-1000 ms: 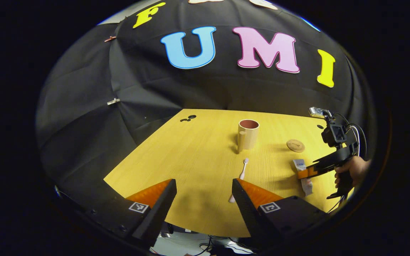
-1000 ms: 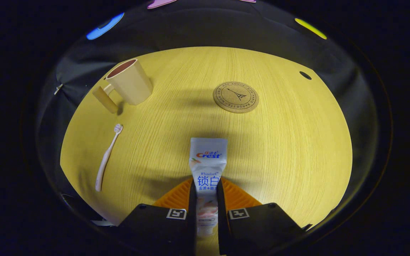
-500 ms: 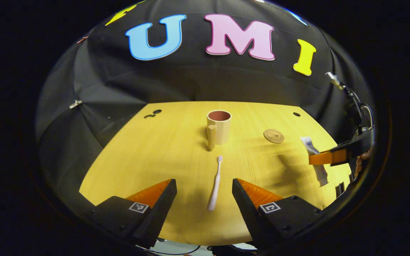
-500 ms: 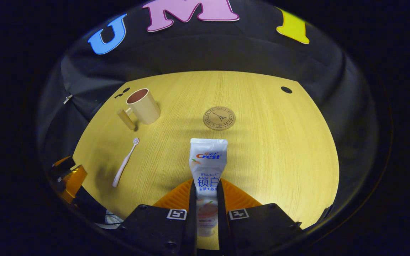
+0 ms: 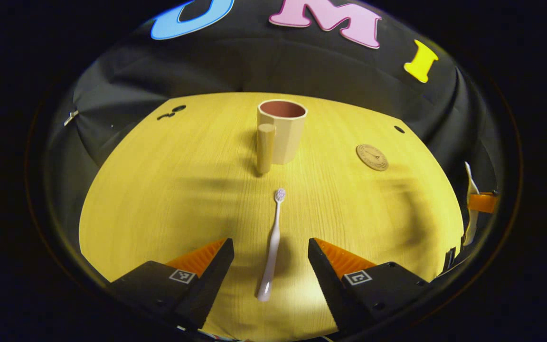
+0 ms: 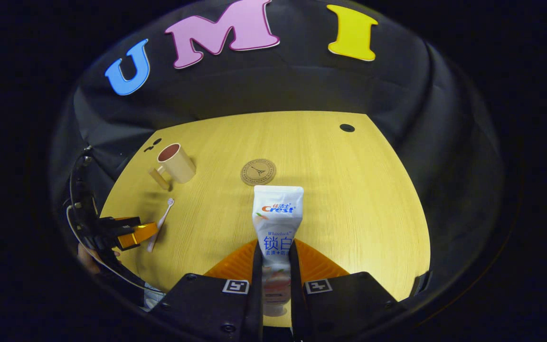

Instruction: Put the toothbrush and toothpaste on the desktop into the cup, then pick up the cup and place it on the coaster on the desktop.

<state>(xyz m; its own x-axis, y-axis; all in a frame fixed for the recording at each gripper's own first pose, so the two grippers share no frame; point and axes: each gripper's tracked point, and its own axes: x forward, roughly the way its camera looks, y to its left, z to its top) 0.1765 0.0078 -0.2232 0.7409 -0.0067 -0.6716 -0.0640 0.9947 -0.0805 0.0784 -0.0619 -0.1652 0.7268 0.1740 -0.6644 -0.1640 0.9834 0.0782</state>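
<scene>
A: Right gripper view: the right gripper (image 6: 274, 285) is clamped on the toothpaste (image 6: 277, 223), held above the desktop (image 6: 349, 199).

B: Left gripper (image 5: 270, 263) gapes over the toothbrush (image 5: 271, 247); closing off-centre could flick it. Beyond stand the cup (image 5: 280, 130) and coaster (image 5: 372, 157); a tilted tube might tip the cup.

Our left tongs (image 5: 269, 266) hang low over the worktop (image 5: 169, 190) with their fingers spread wide, one on each side of the toothbrush (image 5: 271, 247) handle, touching neither side of it. Our right tongs (image 6: 273, 280) are raised above the worktop, both fingers pressed flat against the toothpaste (image 6: 276, 223) tube, which juts forward from between them.
</scene>
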